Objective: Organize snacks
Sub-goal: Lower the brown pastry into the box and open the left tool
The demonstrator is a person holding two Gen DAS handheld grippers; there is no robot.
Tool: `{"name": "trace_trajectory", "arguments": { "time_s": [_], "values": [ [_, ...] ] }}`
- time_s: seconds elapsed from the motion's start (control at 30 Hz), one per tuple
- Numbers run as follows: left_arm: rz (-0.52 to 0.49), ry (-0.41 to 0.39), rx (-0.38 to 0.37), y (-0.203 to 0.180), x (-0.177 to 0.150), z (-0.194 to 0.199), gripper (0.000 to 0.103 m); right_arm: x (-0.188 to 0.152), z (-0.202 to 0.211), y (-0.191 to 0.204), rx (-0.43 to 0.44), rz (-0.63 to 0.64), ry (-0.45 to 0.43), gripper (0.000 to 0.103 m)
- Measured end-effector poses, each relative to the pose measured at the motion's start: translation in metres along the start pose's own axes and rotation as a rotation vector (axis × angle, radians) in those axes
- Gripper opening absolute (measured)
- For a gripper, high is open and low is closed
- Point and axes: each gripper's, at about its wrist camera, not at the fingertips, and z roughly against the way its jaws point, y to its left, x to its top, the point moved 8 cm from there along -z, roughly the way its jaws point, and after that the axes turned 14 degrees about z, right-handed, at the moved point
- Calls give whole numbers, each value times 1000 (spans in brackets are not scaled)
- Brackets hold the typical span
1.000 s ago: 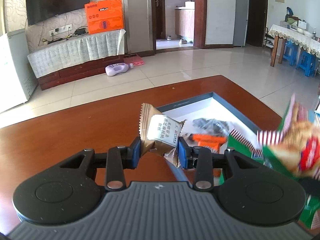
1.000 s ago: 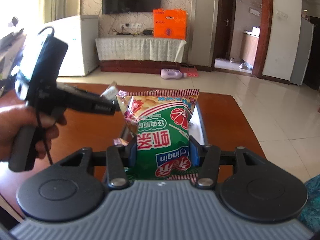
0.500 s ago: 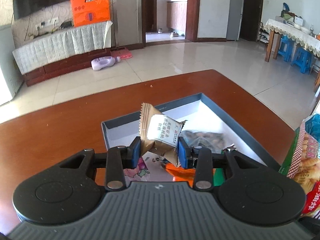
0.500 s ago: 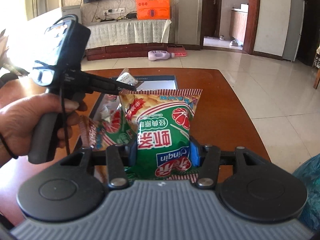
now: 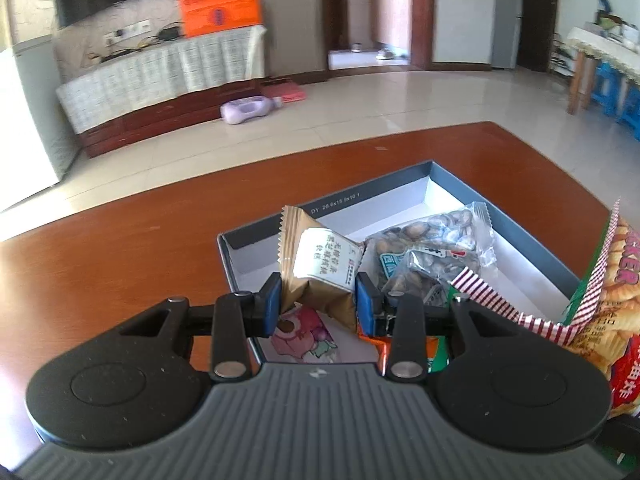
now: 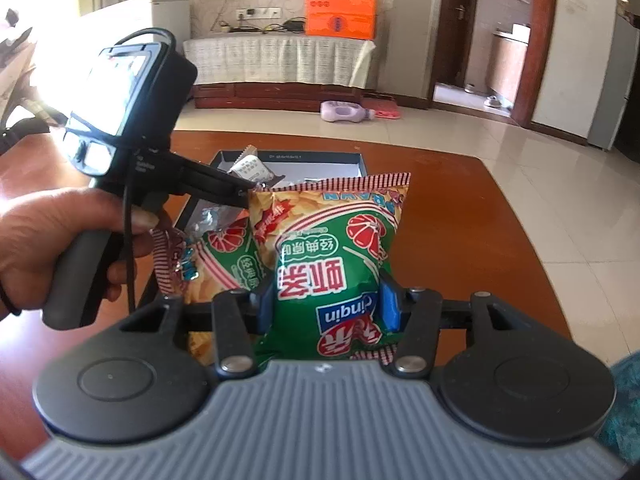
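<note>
Your left tool [image 5: 316, 304]: blue pads clamped on small tan foil snack packet with white label [image 5: 318, 268], held above near-left corner of shallow grey cardboard box with white inside [image 5: 400, 196].

Your right tool [image 6: 326, 304]: pads pinching green crinkly prawn-cracker bag with red-striped edge [image 6: 332, 256], upright, near end of box.

In box: clear packet of dark seeds [image 5: 432, 248], second green cracker bag [image 6: 224, 256], orange wrapper [image 5: 384, 350].

Box sits on red-brown wooden surface [image 5: 120, 264].
</note>
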Motion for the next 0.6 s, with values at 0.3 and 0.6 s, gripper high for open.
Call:
{"name": "trace_trajectory", "arguments": {
  "time_s": [0.3, 0.6],
  "values": [
    [99, 5, -25, 44, 7, 19, 46, 12, 21, 13, -12, 23, -66, 53],
    [128, -49, -6, 54, 15, 41, 49, 11, 9, 13, 50, -48, -56, 53]
  ]
}}
